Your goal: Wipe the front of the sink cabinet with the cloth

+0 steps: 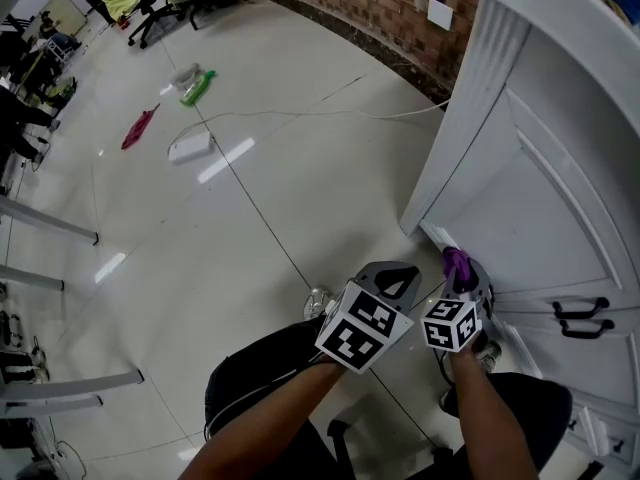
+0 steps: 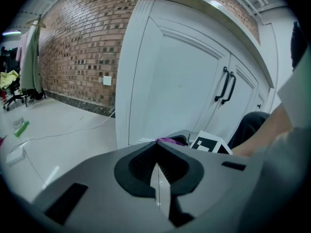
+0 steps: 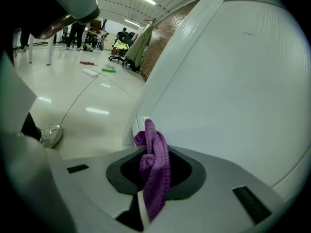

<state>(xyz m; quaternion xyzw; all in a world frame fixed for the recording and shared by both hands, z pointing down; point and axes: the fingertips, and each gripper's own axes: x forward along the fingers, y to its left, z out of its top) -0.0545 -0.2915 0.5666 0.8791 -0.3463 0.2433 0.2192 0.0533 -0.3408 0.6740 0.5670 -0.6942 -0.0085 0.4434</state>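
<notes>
Right tool (image 3: 151, 155) pinches purple cloth (image 3: 149, 136) near cabinet (image 3: 233, 81).

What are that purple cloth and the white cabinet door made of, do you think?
The cloth looks like soft knitted yarn with a matte finish: ribbed stitches show. The cabinet door seems to be painted wood or board: smooth, slightly glossy white with moulded panel edges.

txt: none legible | labels/brands/nos: none | signs: none

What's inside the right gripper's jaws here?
A purple knitted cloth, clamped between them, its bunched end sticking out toward the white cabinet door. The part pinched deeper in the right gripper is covered.
</notes>
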